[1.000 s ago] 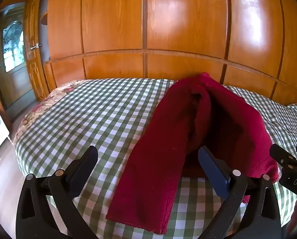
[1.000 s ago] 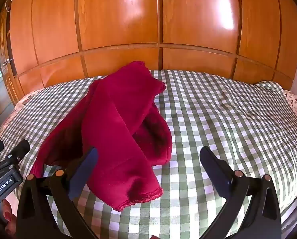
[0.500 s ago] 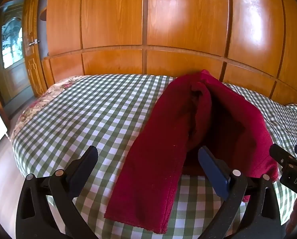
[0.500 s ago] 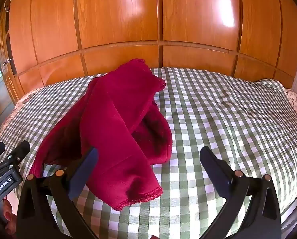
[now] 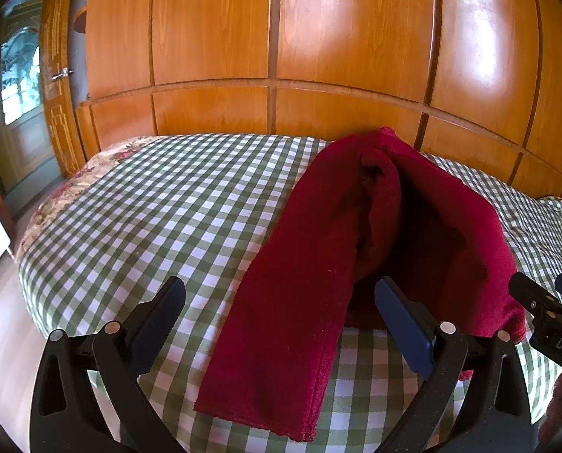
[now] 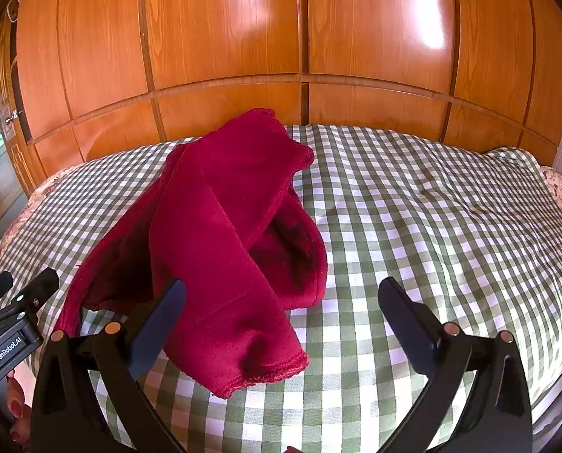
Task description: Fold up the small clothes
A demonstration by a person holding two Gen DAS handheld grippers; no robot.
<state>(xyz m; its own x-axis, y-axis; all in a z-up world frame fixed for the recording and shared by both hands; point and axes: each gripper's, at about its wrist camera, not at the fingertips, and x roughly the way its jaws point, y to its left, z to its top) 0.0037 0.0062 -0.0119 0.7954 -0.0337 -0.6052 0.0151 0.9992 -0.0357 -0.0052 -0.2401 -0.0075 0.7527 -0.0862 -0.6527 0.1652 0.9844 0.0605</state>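
A dark red fleece garment [image 5: 318,271] lies crumpled on the green checked bedcover [image 5: 168,207], with one flat leg or sleeve reaching the near edge. It also shows in the right wrist view [image 6: 220,249], its hemmed end nearest me. My left gripper [image 5: 279,313] is open and empty, jaws spread just above the near end of the flat part. My right gripper [image 6: 281,313] is open and empty, hovering over the near hem. Each gripper's body shows at the edge of the other view.
A tall wooden wardrobe [image 5: 281,37] stands right behind the bed. A door with a glass pane [image 5: 17,75] is at the far left. The bedcover [image 6: 432,207] spreads bare to the right of the garment. The floor lies beyond the left bed edge.
Both grippers have crept slightly closer to the bed and garment; both stay open. The garment has not moved.
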